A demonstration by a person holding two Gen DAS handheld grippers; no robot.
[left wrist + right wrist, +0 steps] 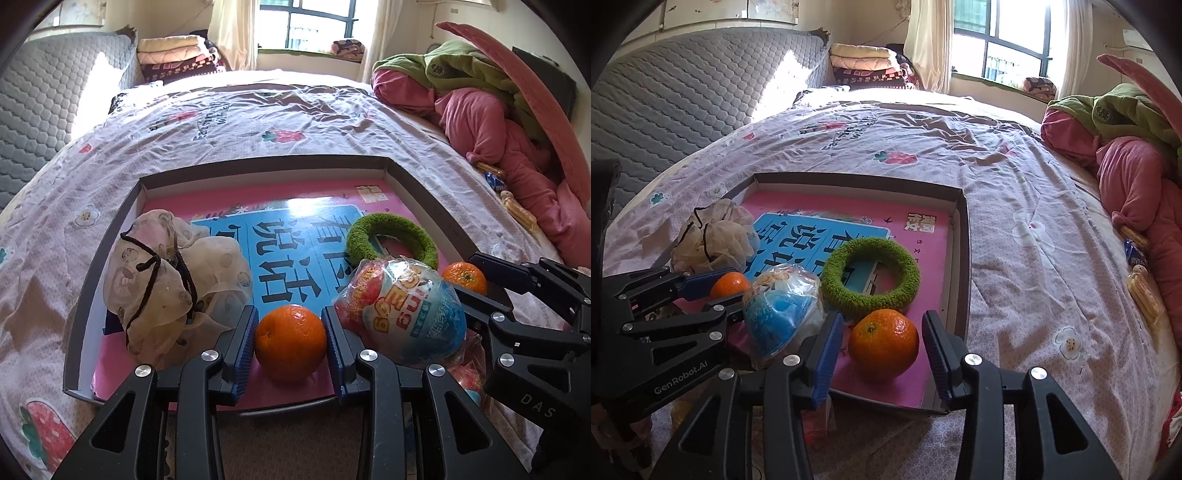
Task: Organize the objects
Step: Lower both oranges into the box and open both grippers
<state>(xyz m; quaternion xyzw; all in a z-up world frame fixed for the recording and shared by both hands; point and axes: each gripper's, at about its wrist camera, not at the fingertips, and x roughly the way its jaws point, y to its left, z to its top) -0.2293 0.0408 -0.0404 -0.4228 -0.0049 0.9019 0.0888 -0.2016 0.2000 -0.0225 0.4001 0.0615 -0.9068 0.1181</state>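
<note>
A shallow cardboard tray [258, 166] lies on the bed with a pink and blue book [295, 236] flat inside. On the book sit a green fuzzy ring [391, 229], a wrapped toy egg [402, 314] and a sheer pouch with black cord [166, 288]. My left gripper [290, 343] is shut on an orange [290, 341] at the tray's near edge, both blue pads against its sides. In the right wrist view a second orange [884, 343] rests on the book between the fingers of my right gripper [882, 354], which is open with gaps on both sides.
The tray [964, 236] sits on a wrinkled flowered sheet [1015, 206]. Pink and green clothes [480, 122] are piled along the right, with snack packets [1141, 291] beside them. A grey quilted mattress [44, 110] leans at the left, and folded blankets [177, 55] are stacked by the window.
</note>
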